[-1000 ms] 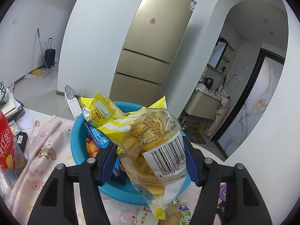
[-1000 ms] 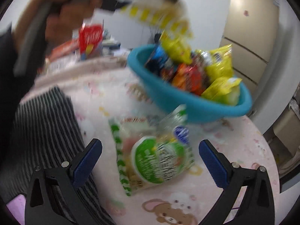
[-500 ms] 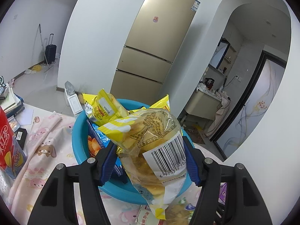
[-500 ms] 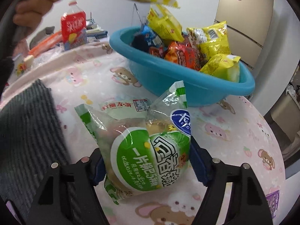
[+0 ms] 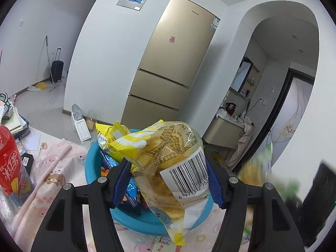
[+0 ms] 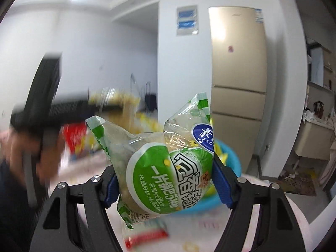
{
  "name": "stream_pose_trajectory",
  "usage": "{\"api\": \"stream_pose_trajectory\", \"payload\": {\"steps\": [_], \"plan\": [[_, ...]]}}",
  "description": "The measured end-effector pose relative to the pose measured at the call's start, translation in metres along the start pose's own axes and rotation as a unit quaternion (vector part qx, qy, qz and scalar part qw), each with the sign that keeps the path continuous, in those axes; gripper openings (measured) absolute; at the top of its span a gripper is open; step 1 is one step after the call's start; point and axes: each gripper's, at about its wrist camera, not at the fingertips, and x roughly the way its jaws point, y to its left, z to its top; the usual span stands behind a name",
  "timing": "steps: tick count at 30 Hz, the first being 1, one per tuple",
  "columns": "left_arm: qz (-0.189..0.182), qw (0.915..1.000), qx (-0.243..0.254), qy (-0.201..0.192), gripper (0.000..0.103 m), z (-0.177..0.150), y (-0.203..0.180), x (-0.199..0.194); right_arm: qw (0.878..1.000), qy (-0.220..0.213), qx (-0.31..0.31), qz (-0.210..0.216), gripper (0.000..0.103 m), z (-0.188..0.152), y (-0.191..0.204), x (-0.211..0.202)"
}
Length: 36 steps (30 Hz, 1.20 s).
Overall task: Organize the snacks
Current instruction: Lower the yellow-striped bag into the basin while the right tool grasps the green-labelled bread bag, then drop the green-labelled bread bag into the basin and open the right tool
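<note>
Snacks fill the blue basin [image 5: 92,163] on the worktop; above it the left gripper [image 5: 168,180] clamps a yellow packet [image 5: 168,157] (barcode showing), the right gripper [image 6: 163,180] a green packet [image 6: 159,168].

My left gripper [image 5: 168,180] is showing as a matte black frame branching into two angular arms with open cut-outs, each arm carrying two round silver screw heads and ending in a ribbed royal-blue pad [image 5: 120,183]. My right gripper [image 6: 166,182] is presenting the same build: black arms, two silver screws on each side, and blue pads [image 6: 222,185] on the inner faces. In the right wrist view my left hand [image 6: 23,157] is appearing only as a blur around a black handle, and a dark sleeve is showing at the frame's lower left edge.
</note>
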Motion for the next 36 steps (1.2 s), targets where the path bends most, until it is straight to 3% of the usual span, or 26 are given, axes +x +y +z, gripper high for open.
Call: {"api": "stream_pose_trajectory", "payload": {"steps": [4,8,14,17,18,19,20,22,27,36], "plan": [[0.013,0.9997,0.006,0.021,0.067,-0.008,0.000,0.019,0.999,-0.002,0.045,0.003,0.074,0.012,-0.005,0.036],[0.032,0.9977,0.005,0.060,0.067,-0.018,0.005,0.045,0.995,0.017,0.081,0.048,0.074,-0.013,-0.013,0.072],[0.045,0.9934,-0.022,0.103,0.067,-0.028,0.020,0.070,0.988,0.063,0.129,0.060,0.074,-0.044,-0.037,0.108],[0.058,0.9905,-0.036,0.119,0.068,-0.032,0.022,0.078,0.983,0.084,0.149,0.073,0.080,-0.054,-0.051,0.115],[0.056,0.9897,-0.041,0.125,0.076,-0.032,0.023,0.080,0.981,0.096,0.155,0.067,0.086,-0.056,-0.053,0.117],[0.052,0.9898,-0.045,0.125,0.092,-0.032,0.024,0.081,0.981,0.100,0.158,0.058,0.090,-0.055,-0.054,0.116],[0.043,0.9918,-0.049,0.111,0.099,-0.030,0.025,0.077,0.981,0.094,0.159,0.054,0.097,-0.053,-0.055,0.111],[0.031,0.9955,-0.046,0.077,0.103,-0.026,0.024,0.067,0.982,0.069,0.164,0.056,0.103,-0.045,-0.057,0.095],[0.032,0.9990,-0.005,0.030,0.103,-0.014,0.006,0.037,0.984,0.020,0.169,0.052,0.103,-0.021,-0.064,0.058],[0.022,0.9980,0.050,-0.030,0.103,0.006,-0.035,-0.016,0.987,-0.056,0.146,0.032,0.103,0.024,-0.064,-0.004]]}}
